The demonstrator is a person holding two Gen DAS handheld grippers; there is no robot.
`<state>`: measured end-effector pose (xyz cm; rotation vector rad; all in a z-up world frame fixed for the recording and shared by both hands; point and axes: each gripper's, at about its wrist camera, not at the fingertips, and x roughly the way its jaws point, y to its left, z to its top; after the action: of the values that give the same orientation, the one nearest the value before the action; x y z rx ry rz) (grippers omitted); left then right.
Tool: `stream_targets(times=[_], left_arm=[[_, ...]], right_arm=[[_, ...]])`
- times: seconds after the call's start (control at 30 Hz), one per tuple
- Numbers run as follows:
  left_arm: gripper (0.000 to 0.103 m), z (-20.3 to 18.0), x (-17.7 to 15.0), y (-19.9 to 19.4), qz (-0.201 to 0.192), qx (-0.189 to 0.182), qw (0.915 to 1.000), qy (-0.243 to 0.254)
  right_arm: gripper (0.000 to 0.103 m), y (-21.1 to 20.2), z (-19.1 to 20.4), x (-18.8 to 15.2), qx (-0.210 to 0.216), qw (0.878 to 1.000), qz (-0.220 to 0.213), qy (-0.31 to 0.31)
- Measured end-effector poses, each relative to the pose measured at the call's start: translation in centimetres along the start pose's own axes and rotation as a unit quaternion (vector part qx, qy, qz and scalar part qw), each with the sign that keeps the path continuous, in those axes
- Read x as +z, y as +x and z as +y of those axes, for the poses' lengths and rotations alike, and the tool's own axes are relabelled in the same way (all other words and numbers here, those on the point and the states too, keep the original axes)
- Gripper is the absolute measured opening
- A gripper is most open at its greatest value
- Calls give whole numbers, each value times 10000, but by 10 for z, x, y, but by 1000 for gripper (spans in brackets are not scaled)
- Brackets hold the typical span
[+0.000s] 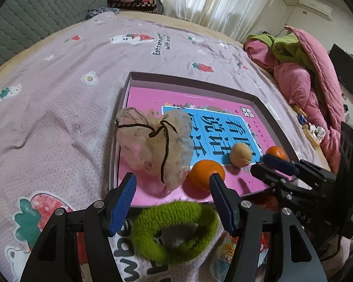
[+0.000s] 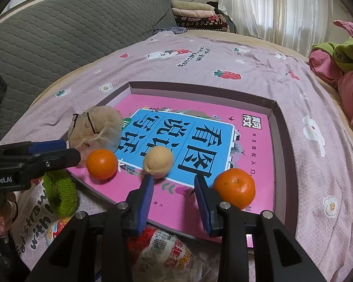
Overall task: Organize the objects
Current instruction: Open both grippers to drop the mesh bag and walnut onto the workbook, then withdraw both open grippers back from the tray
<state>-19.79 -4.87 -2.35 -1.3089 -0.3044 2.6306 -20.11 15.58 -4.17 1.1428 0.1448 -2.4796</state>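
Observation:
A shallow box (image 1: 266, 104) (image 2: 276, 127) with a pink book in it lies on the bed. In it sit a beige mesh drawstring pouch (image 1: 153, 150) (image 2: 95, 127), two oranges (image 1: 206, 175) (image 1: 276, 152) (image 2: 102, 163) (image 2: 235, 188) and a tan ball (image 1: 241, 155) (image 2: 158, 159). A green knit ring (image 1: 176, 230) (image 2: 60, 195) lies on the bedcover just outside the box's near edge. My left gripper (image 1: 173, 198) is open and empty above the ring. My right gripper (image 2: 174, 197) is open and empty over the box's near edge, close to the ball.
A snack packet (image 2: 167, 258) (image 1: 226, 253) lies under the right gripper outside the box. Pink and green bedding (image 1: 301, 75) is piled at the right. A grey quilted headboard (image 2: 58, 35) and folded blankets (image 2: 195, 16) stand at the back.

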Motion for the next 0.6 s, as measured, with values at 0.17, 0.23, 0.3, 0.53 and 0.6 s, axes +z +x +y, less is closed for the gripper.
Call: stream_targets(times=[0.17,0.23,0.3,0.53,0.6], left_arm=[[66,-2,-4,-8,-68,30,10000,-7],[66,-3,-6,-11,-96,36,9999,-21],[66,-3,-7,-15,-122,33,9999,-22],[66,-8,-12,-26,-201,50,9998,13],[66,-9,-13,-31,-252,49,9997,28]], right_arm=[[42,-6,-2,0,-3,10000,-70,16],[44,-9,-2,1,-5,9999,-113,29],[48,-12,-2,2,-3,9998,-172,43],[53,-23,0,6,-15,9994,-343,13],[56,-26,1,7,-13,9992,-393,-6]])
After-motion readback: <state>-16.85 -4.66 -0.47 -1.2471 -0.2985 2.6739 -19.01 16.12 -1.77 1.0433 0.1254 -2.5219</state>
